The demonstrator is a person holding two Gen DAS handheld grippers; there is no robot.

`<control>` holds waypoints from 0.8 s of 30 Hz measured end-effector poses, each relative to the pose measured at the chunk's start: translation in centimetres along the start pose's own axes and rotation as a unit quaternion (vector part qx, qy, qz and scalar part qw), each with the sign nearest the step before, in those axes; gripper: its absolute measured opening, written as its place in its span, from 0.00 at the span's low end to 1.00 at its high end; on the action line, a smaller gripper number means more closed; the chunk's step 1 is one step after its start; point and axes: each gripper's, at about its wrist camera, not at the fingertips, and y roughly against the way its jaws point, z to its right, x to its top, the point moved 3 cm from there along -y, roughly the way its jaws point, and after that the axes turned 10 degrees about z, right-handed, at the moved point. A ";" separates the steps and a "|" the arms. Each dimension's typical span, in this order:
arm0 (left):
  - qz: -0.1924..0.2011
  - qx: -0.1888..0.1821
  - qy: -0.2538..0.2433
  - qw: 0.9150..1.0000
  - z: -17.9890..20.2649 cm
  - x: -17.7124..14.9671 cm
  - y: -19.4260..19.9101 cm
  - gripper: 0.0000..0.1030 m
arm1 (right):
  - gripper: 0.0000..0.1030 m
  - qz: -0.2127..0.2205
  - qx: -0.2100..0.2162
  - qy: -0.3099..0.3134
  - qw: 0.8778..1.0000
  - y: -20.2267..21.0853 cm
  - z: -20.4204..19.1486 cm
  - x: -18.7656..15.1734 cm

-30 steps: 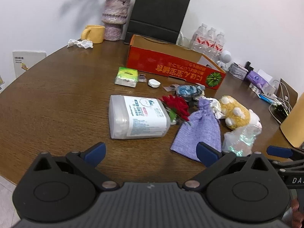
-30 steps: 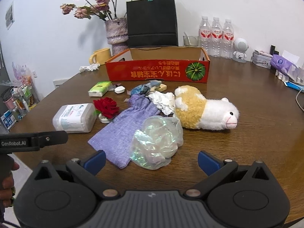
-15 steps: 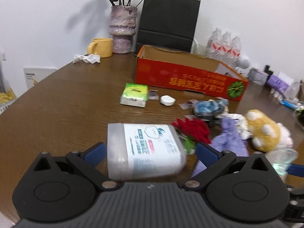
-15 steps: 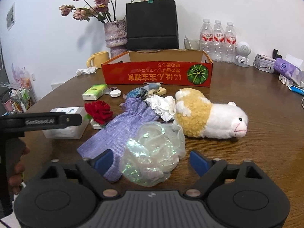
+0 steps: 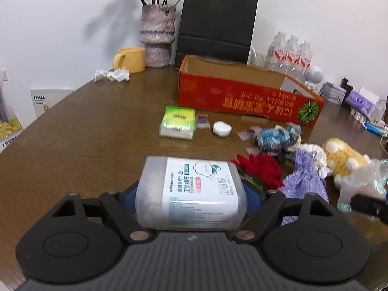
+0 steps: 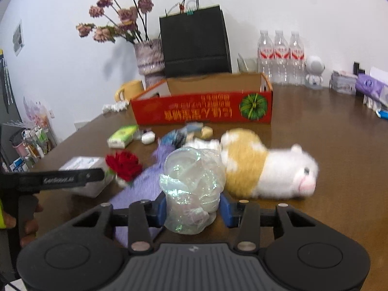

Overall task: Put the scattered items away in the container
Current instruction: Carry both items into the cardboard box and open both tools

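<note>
My left gripper (image 5: 190, 197) is shut on the clear cotton-swab box (image 5: 191, 194), its blue pads against both ends. My right gripper (image 6: 192, 206) is shut on the crumpled iridescent plastic wrap (image 6: 191, 184). The open red cardboard box (image 5: 242, 97) stands behind the clutter and also shows in the right wrist view (image 6: 203, 108). On the table lie a red rose (image 5: 262, 169), a purple pouch (image 5: 303, 179), a plush alpaca (image 6: 266, 169), a green tissue pack (image 5: 178, 121), a small white case (image 5: 222, 128) and a blue bundle (image 5: 276, 138).
A vase of dried flowers (image 5: 157, 38), a yellow mug (image 5: 129, 59), a black paper bag (image 5: 215, 24) and water bottles (image 5: 291, 53) stand at the back. Crumpled tissue (image 5: 111, 75) lies at the left. Small items (image 6: 363, 84) sit at the far right.
Both grippers moved forward and down and closed: the left on the cotton-swab box, the right on the plastic wrap.
</note>
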 end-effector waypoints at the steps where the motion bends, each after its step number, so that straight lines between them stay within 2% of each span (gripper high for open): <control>1: 0.004 -0.004 0.002 1.000 -0.1 0.5 0.1 0.81 | 0.40 0.005 0.002 0.000 1.000 -0.2 0.2 0.6; 5: 0.033 -0.028 0.001 0.999 -0.2 3.3 0.3 0.81 | 0.40 0.033 0.009 -0.001 0.999 -1.6 0.9 4.1; 8: 0.055 -0.052 0.006 0.997 0.0 6.8 -0.6 0.81 | 0.40 0.059 0.011 0.005 0.998 -3.3 1.5 7.7; 11: 0.079 -0.068 0.008 0.995 1.0 11.4 -2.7 0.81 | 0.40 0.080 0.001 0.025 0.996 -6.1 2.2 11.6; 14: 0.087 -0.073 -0.010 0.994 3.2 16.0 -6.7 0.81 | 0.40 0.072 -0.004 0.032 0.997 -10.3 3.1 15.2; 16: 0.066 -0.067 -0.017 0.995 4.5 18.0 -10.1 0.81 | 0.41 0.053 -0.018 0.047 0.997 -13.9 3.6 17.1; 19: 0.007 -0.053 -0.012 0.999 6.0 19.9 -16.9 0.81 | 0.41 0.008 -0.049 0.074 0.996 -20.4 4.6 18.8; 24: -0.088 -0.014 -0.019 0.996 7.2 18.8 -27.2 0.81 | 0.41 -0.086 -0.070 0.074 0.991 -29.6 7.1 17.5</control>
